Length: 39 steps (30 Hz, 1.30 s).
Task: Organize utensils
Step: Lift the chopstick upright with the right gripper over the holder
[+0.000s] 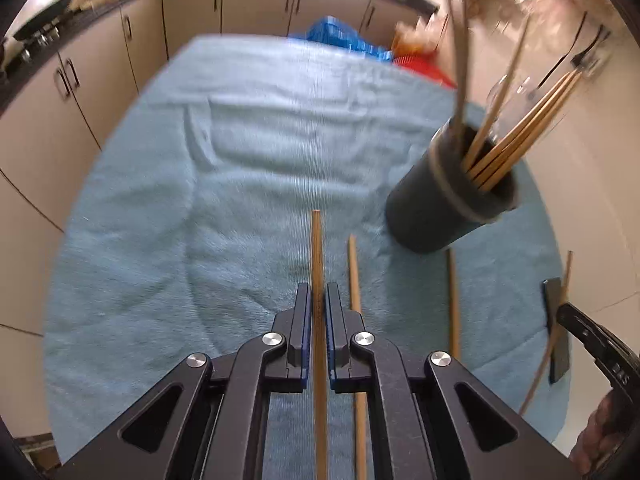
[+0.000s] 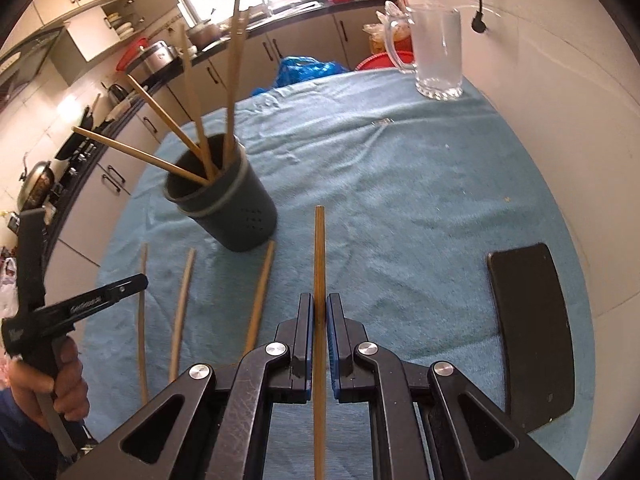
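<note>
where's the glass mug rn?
In the right wrist view the glass mug stands upright at the far right edge of the blue towel, well beyond the dark holder of chopsticks.

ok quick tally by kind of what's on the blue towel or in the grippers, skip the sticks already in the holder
wooden chopsticks held: 2, by left gripper and right gripper
wooden chopsticks lying loose: 2
dark round utensil holder: 1
clear glass mug: 1
flat black slab: 1
total: 7
</note>
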### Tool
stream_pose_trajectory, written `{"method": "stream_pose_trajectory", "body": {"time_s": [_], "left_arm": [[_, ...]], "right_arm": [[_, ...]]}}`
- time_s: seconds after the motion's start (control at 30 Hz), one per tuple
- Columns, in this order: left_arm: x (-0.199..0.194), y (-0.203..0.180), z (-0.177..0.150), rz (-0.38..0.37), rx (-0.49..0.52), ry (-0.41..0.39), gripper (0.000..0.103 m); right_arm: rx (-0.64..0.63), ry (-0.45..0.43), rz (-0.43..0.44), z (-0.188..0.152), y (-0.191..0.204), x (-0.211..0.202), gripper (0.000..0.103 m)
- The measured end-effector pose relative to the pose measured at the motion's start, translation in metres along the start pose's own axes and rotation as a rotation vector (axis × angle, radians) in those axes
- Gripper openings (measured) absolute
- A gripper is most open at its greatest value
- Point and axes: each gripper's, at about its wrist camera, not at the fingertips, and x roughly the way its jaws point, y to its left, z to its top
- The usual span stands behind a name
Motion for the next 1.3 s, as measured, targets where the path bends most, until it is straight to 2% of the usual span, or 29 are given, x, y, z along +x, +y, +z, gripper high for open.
{"method": "stream_pose_trajectory", "body": {"time_s": [0.3,0.47,0.83,1.3], "left_arm": [[-0.071,-0.003,-0.01,0.008,-0.011,-0.146,0.006],[-0.093,-0.014,-0.009,0.023,0.012,-0.203,0.006],[-0.116,-0.029,-0.006,0.035,0.033,-0.264,0.006],[-0.14,-0.042,0.0,0.016,0.049,-0.317,0.006]], "right_arm": [[-0.072,-0.095,0.085,0.013,0.022,-0.029,0.007],[-0.08,-0.129,0.104,0.016,0.024,-0.039,0.007],[-0.081,-0.172,0.134,0.021,0.021,-0.056,0.007],[-0.075,-0.228,0.151,0.031,0.017,-0.08,0.007]]}}
